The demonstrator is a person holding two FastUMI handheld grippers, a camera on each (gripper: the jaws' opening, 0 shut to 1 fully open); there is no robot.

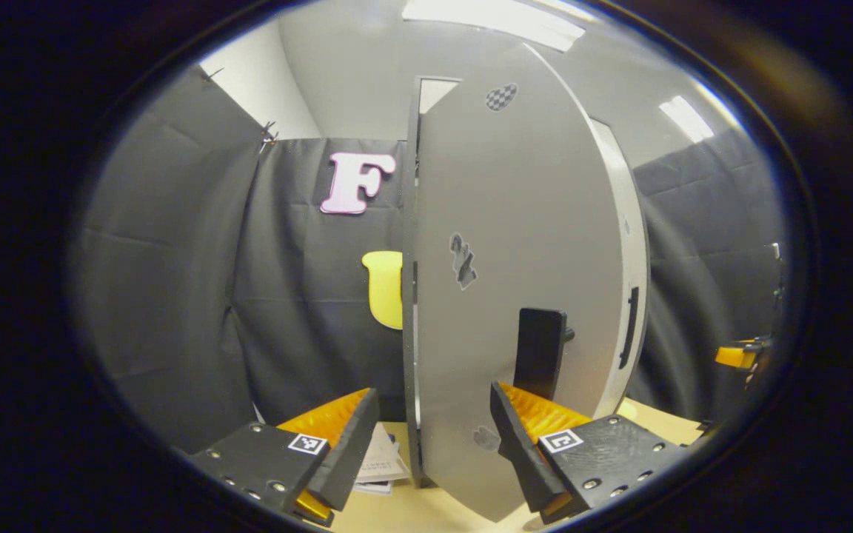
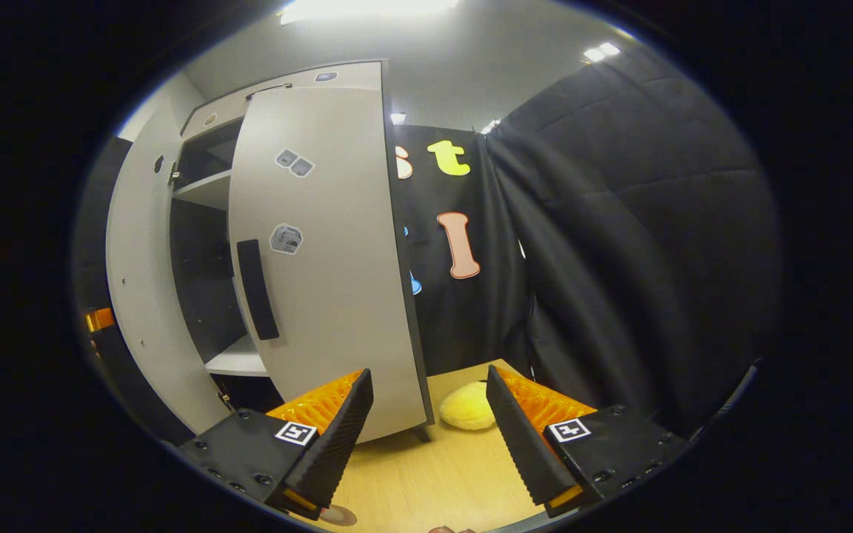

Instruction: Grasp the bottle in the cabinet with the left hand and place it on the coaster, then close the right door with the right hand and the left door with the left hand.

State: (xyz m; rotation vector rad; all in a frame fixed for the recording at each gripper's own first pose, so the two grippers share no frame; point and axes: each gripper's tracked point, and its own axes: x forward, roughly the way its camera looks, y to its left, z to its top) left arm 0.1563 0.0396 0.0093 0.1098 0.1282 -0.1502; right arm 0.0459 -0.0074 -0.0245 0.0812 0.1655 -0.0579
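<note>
The cabinet (image 2: 152, 244) stands on the tabletop (image 2: 434, 474) with both doors ajar. In the right gripper view the right door (image 2: 330, 252) hangs partly swung, shelves visible to its left. In the left gripper view the left door (image 1: 515, 281) is open, its dark handle (image 1: 540, 352) just beyond the tongs. Both closings look undone. Left tongs (image 1: 426, 451) and right tongs (image 2: 426, 437) are spread wide, holding nothing. I cannot tell where the bottle is, so its placing can't be judged; a yellow pad (image 2: 467, 407) lies beside the right door.
</note>
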